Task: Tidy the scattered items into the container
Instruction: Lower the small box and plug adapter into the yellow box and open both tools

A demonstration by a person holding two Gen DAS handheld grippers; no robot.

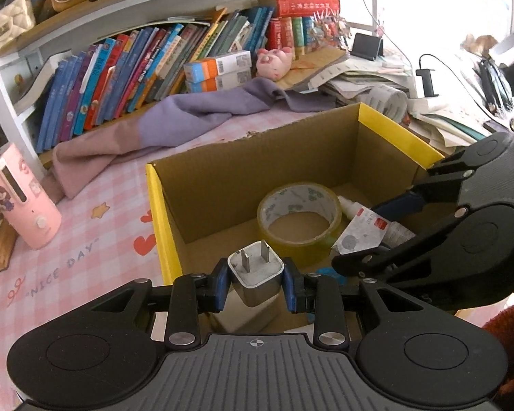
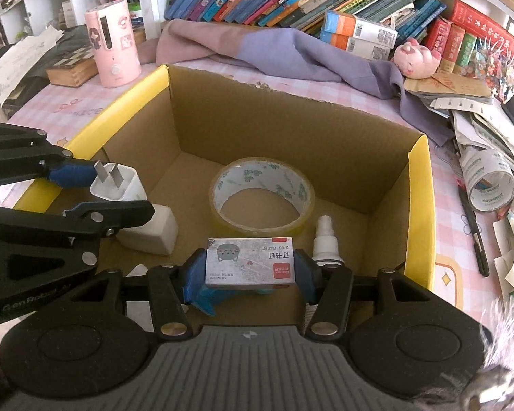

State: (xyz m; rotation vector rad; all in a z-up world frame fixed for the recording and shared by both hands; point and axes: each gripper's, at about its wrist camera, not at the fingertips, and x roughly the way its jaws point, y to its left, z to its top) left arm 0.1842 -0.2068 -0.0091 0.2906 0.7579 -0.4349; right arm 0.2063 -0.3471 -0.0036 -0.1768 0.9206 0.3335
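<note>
Cardboard, brown inside with yellow-taped end rims, forms the open box (image 2: 419, 185) on a pink checked cloth (image 1: 85, 239). Both claws reach into it from the near side.

On the left, the left claw (image 1: 256, 282) pinches a white plug (image 1: 257, 270) between its blue pads, one pad flat on each side of the body, the two metal prongs pointing up and away. The plug hangs over the box's near-left part, close to the yellow left rim. In the right wrist view a white block (image 2: 154, 231) rests on the box floor just beneath that plug.

In the middle of the floor lies a roll of tape (image 2: 262, 195), flat, its hole facing up, beyond both claws and touched by neither.

To the right, the right claw (image 2: 249, 267) clamps a small staple box (image 2: 249, 262) by its two short ends, the printed face up. It is held just nearer than the tape, over the near part of the floor. Just right of it a small white bottle (image 2: 325, 243) lies on the floor, nozzle pointing away, beside the right pad; whether they touch I cannot tell.
</note>
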